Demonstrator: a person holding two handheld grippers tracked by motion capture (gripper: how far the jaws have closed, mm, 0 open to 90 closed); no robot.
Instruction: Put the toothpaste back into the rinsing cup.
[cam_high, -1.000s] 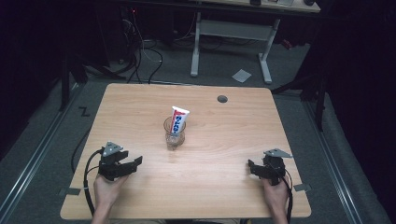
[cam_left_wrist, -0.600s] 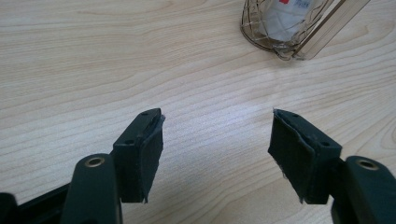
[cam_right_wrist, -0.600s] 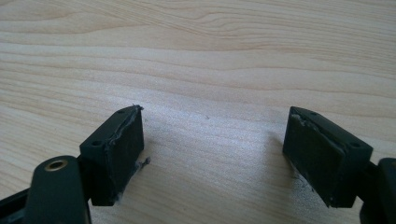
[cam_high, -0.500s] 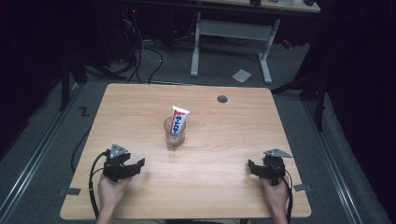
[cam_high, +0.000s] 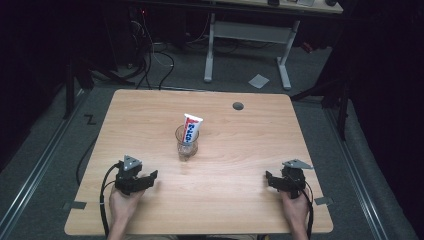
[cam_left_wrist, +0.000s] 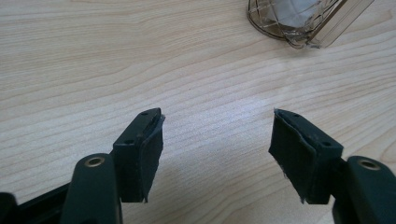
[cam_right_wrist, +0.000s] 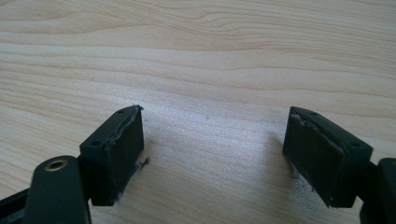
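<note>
A clear glass (cam_high: 186, 145) stands near the middle of the wooden table (cam_high: 240, 145), with a white toothpaste tube (cam_high: 190, 129) upright in it. Its base also shows in the left gripper view as the glass (cam_left_wrist: 299, 21) at the top right. My left gripper (cam_high: 146, 179) rests low at the table's front left, open, pointing toward the glass, nothing between its jaws. The left gripper (cam_left_wrist: 217, 140) shows bare wood between its pads. My right gripper (cam_high: 271, 180) sits at the front right, open and empty. The right gripper (cam_right_wrist: 215, 140) looks onto plain tabletop.
A small dark grommet hole (cam_high: 238, 106) lies near the table's far edge. Beyond the table stand a white desk frame (cam_high: 247, 35), cables on the floor and a scrap of paper (cam_high: 258, 80). Grey tape marks the table's front corners.
My left gripper has shifted a little to the right and turned toward the glass. The right gripper and the glass have stayed put.
</note>
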